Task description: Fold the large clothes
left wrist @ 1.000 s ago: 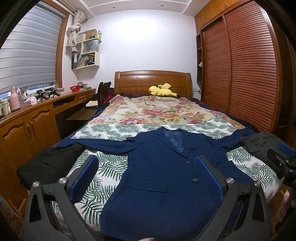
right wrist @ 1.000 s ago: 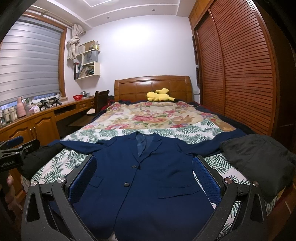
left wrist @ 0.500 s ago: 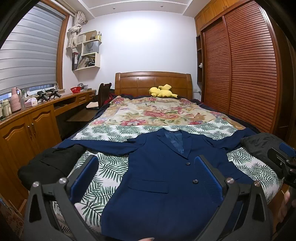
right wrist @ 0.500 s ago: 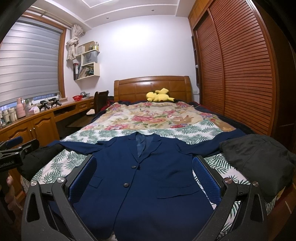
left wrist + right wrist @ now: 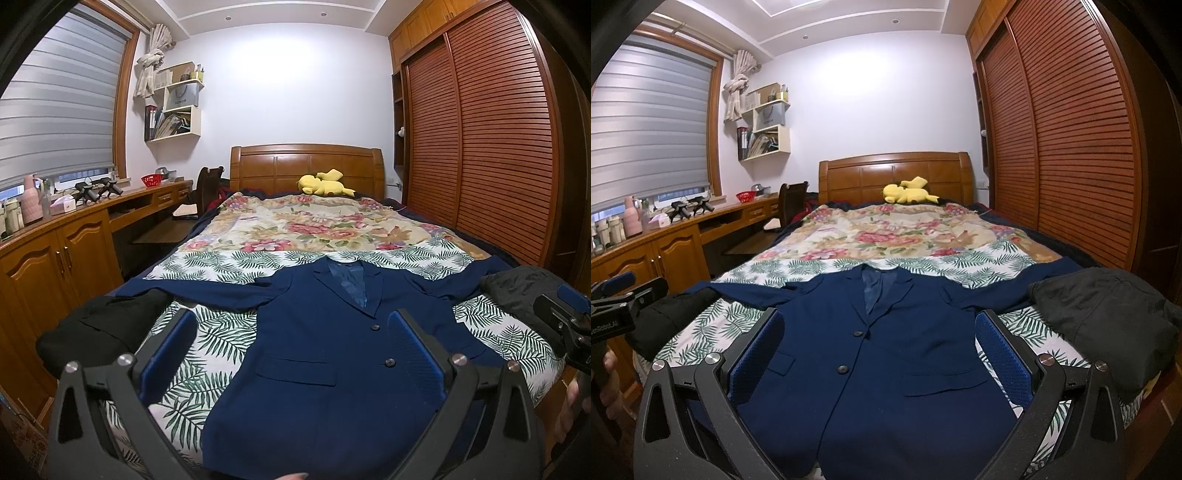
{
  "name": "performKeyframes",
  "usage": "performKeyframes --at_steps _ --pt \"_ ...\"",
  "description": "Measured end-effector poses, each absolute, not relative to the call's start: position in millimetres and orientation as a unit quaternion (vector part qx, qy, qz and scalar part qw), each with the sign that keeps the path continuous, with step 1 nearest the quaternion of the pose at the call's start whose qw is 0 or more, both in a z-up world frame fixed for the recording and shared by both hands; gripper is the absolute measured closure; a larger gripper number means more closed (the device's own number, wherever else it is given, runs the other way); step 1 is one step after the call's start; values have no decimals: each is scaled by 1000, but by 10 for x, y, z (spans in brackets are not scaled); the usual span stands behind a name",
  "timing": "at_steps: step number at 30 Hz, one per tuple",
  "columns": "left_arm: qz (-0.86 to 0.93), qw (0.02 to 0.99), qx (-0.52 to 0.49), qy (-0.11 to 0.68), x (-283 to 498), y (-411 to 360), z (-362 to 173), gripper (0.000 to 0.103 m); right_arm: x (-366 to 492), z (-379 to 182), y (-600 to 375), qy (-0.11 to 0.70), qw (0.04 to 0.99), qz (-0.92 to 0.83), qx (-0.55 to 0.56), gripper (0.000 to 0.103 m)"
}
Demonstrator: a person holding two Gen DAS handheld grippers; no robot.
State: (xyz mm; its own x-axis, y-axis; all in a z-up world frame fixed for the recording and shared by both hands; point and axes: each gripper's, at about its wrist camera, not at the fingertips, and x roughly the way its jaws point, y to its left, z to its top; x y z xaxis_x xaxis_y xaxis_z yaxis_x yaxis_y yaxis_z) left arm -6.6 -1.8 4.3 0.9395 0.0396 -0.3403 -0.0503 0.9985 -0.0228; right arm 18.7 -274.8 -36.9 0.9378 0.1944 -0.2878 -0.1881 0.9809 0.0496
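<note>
A navy blue suit jacket (image 5: 317,354) lies flat and face up on the bed, buttoned, collar toward the headboard, both sleeves spread out sideways. It also shows in the right wrist view (image 5: 886,354). My left gripper (image 5: 291,354) is open and empty, held above the jacket's lower left part at the foot of the bed. My right gripper (image 5: 879,350) is open and empty, above the jacket's lower middle. The right gripper's body shows at the right edge of the left wrist view (image 5: 561,317).
A black garment (image 5: 99,328) lies on the bed's left corner and another dark one (image 5: 1104,325) on the right corner. A yellow plush toy (image 5: 325,183) sits by the headboard. Wooden cabinets (image 5: 55,266) stand left, a slatted wardrobe (image 5: 480,147) right.
Both grippers have stayed nearly still; the left wrist view has shifted very slightly. The jacket has not moved.
</note>
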Motion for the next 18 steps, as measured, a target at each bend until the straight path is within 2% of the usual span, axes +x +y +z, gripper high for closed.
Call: performKeyframes --at_steps 18 --pt "22 985 -15 173 -75 -13 49 0 185 -376 -2757 147 984 97 11 0"
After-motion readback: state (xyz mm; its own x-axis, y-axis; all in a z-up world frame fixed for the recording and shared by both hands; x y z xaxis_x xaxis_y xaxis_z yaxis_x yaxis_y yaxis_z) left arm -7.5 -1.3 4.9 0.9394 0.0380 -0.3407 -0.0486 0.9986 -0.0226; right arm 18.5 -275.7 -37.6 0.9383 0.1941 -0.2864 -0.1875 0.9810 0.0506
